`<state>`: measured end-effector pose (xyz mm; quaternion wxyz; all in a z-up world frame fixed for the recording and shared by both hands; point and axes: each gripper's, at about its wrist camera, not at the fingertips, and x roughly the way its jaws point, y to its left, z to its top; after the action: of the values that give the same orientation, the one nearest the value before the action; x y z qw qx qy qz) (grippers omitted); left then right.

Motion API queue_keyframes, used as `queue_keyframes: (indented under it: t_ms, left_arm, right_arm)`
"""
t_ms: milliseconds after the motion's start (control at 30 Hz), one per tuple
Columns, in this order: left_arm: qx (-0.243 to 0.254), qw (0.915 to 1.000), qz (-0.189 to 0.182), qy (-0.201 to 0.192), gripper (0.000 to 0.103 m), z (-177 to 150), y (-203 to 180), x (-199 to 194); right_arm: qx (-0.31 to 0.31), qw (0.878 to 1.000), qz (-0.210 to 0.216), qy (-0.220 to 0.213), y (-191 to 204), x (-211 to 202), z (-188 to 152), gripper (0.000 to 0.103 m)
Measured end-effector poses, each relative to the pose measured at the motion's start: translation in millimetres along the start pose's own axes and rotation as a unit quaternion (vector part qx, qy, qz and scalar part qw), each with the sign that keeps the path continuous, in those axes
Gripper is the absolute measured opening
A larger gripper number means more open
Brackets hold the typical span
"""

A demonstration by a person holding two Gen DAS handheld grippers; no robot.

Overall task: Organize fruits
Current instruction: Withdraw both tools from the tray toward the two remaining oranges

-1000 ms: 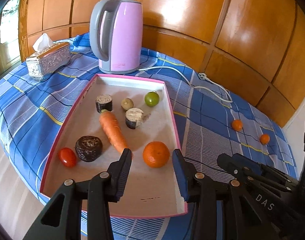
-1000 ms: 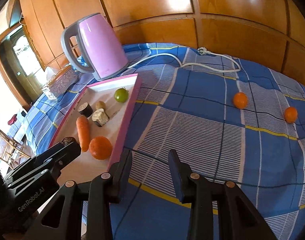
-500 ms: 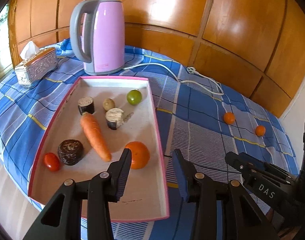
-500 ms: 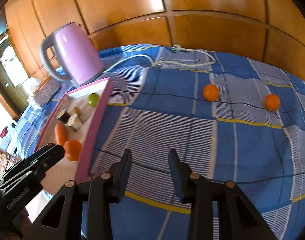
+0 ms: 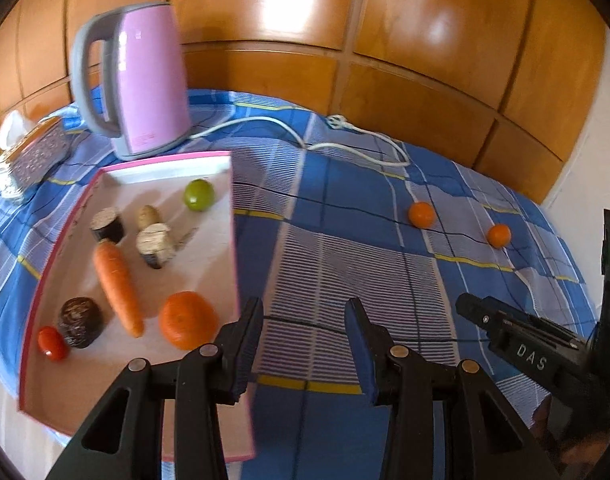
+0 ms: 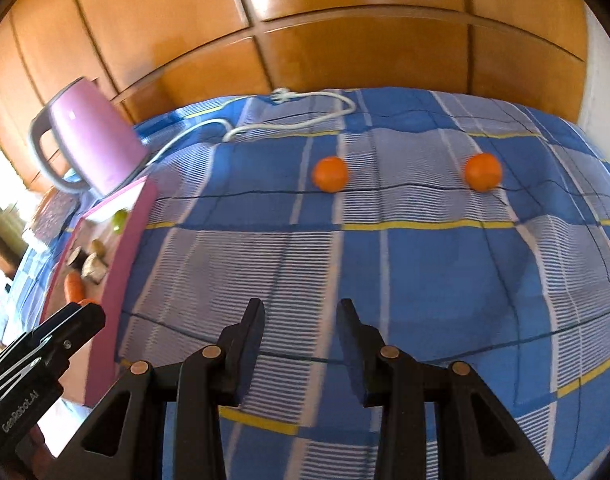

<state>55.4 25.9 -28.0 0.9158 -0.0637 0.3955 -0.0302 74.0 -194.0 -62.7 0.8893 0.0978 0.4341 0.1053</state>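
Currently both tools empty, jaws slightly apart: left tool (image 5: pixel 303 344), right tool (image 6: pixel 299 342). Two oranges (image 6: pixel 330 173) (image 6: pixel 482 171) loose on checked cloth, well right of pink tray (image 5: pixel 233 240). Approach nearer orange low, widen jaws first, squeeze gently. Kettle cord (image 6: pixel 289 120) behind oranges, path otherwise clear.

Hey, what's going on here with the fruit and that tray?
A person is sorting fruit with a hand-held gripper in each hand. The left hand-held gripper and the right hand-held gripper both hang over the blue checked cloth, jaws apart and holding nothing. The pink-rimmed tray already holds an orange, a carrot and other items. Two small oranges lie loose on the cloth, ahead of the right gripper.
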Motion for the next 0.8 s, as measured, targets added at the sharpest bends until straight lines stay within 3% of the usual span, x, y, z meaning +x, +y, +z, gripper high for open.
queue_keyframes:
  t_ms: [367, 800]
  left_arm:
    - [0.033, 0.9990, -0.026, 0.016, 0.043, 7.7, -36.8, 27.6]
    - [0.051, 0.9974, -0.044, 0.023, 0.043, 30.3, -75.0, 64.0]
  right_arm:
    - [0.063, 0.997, -0.049, -0.003, -64.6, 3.5, 10.3, 0.038]
    - [0.079, 0.994, -0.082, -0.006, -101.2, 20.5, 39.7, 0.038]
